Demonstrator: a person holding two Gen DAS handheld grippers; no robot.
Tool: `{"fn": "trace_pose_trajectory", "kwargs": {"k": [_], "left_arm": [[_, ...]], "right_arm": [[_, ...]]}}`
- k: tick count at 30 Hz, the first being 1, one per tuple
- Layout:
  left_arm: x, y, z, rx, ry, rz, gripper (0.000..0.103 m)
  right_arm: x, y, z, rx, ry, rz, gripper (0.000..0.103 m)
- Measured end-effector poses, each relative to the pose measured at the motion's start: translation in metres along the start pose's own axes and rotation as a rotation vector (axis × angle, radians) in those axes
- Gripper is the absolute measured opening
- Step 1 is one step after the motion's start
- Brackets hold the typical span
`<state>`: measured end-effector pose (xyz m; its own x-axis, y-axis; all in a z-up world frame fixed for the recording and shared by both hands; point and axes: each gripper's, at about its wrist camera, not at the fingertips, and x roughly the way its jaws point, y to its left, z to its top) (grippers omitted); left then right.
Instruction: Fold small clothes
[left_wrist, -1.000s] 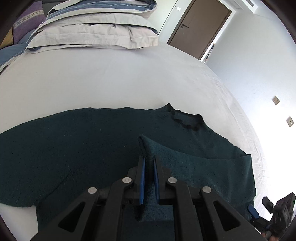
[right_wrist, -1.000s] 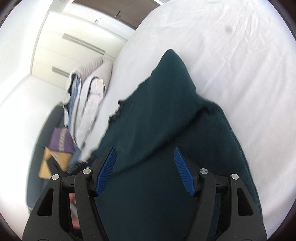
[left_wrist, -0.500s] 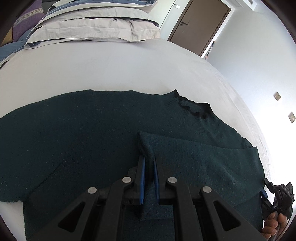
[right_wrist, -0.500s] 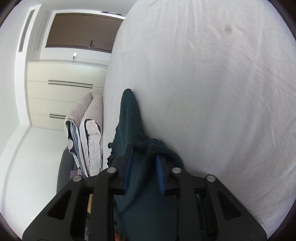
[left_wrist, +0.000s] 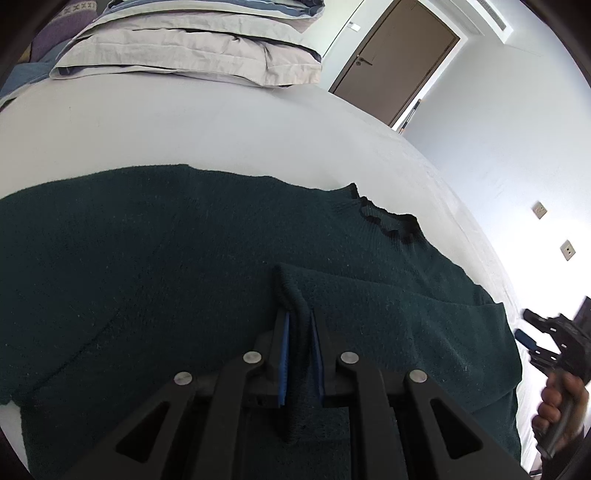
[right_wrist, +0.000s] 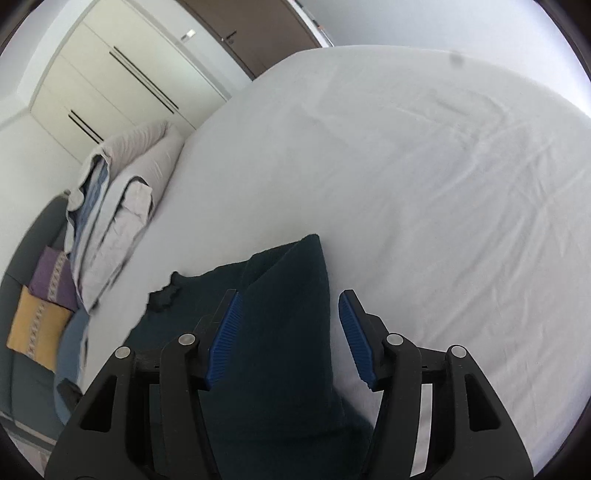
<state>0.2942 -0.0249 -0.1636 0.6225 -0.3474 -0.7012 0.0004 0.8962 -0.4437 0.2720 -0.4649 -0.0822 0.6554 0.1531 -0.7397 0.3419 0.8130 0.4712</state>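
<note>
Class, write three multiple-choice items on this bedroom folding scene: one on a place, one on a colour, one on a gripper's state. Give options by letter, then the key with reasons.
1. Where does the sweater lie?
A. on the bed
B. on the floor
C. in a drawer

2. What colour is the sweater?
A. red
B. dark green
C. yellow

3. How does the right gripper stand?
A. shut on the pillows
B. shut on the sweater
C. open

Key:
1. A, the sweater is spread over the bed's white sheet, nearer than the pillows.
2. B, the knit reads dark green in both views.
3. C, its blue jaws stand wide apart over a fold of sweater, while the left gripper is the one pinching a ridge of the knit.
</note>
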Motion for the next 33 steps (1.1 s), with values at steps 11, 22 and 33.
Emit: {"fn": "trace_pose_trajectory", "kwargs": {"k": [11, 22, 33], "left_arm": [[0.002, 0.005, -0.003, -0.024, -0.022, -0.051, 0.015], [-0.032, 0.016, 0.012, -0.072, 0.013, -0.053, 0.057], [-0.241, 0.209, -0.039, -0.552, -0.315, 0.006, 0.064]], "right_arm": [[0.039, -0.022, 0.010, -0.102, -0.018, -0.161, 0.004], [-0.077, 0.031, -0.051, -0.196, -0.237, -0.126, 0.063], [-0.139, 0.119, -0.175, -0.345, -0.117, 0.169, 0.084]]}}
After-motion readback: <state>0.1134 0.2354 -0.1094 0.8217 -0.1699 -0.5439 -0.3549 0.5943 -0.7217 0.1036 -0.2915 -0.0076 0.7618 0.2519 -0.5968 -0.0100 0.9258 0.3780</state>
